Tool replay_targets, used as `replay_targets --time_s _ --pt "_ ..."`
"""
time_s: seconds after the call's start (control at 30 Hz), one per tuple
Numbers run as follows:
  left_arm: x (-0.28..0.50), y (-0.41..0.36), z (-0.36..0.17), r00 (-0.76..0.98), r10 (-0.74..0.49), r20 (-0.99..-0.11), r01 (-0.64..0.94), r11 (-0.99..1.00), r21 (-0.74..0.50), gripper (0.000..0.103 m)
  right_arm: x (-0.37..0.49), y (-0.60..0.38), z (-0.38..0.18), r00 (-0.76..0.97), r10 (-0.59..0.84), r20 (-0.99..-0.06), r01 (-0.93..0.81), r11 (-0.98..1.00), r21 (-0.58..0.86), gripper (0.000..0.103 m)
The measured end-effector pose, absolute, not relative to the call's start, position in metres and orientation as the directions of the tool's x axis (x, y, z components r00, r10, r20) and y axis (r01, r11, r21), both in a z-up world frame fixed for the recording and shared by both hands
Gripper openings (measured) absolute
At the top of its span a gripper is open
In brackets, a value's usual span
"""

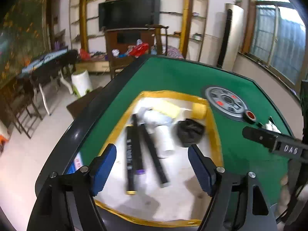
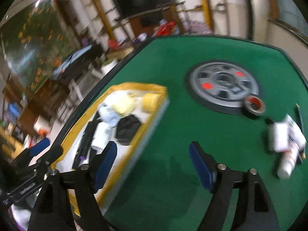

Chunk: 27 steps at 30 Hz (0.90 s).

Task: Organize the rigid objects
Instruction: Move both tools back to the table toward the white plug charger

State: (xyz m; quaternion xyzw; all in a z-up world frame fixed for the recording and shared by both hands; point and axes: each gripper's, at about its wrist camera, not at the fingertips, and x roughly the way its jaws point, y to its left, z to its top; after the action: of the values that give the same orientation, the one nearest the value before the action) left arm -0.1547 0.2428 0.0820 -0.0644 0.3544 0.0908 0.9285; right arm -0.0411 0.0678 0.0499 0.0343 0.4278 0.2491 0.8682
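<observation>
Beyond your green felt table (image 1: 173,73), near its far edge, you see a dark flat-screen television (image 1: 129,13) on the wall. A tall cream column air conditioner (image 1: 233,36) stands off the far right corner. A white plastic bin (image 1: 81,82) sits on the floor off the left edge.

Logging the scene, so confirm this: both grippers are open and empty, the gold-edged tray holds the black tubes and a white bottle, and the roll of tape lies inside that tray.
Not quite. The roll of tape lies on the green table, beside the grey disc, outside the gold-edged tray; the right wrist view shows it. The rest holds: left gripper and right gripper open and empty, black tubes and white bottle in the tray.
</observation>
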Motion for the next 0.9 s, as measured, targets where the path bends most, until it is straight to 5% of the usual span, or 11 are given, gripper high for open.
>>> replay_targets --time_s 0.17,0.9 --pt "-0.156 0.192 0.093 0.748 0.13 -0.651 -0.144 0.989 0.032 0.092 -0.051 0.034 0.036 0.553 0.447 -0.703 -0.327 0.893 0.31 0.085" --pt "-0.136 0.054 0.077 0.693 0.11 -0.713 0.077 0.971 0.224 0.092 -0.056 -0.109 0.017 0.651 0.382 -0.656 -0.094 0.898 0.43 0.085"
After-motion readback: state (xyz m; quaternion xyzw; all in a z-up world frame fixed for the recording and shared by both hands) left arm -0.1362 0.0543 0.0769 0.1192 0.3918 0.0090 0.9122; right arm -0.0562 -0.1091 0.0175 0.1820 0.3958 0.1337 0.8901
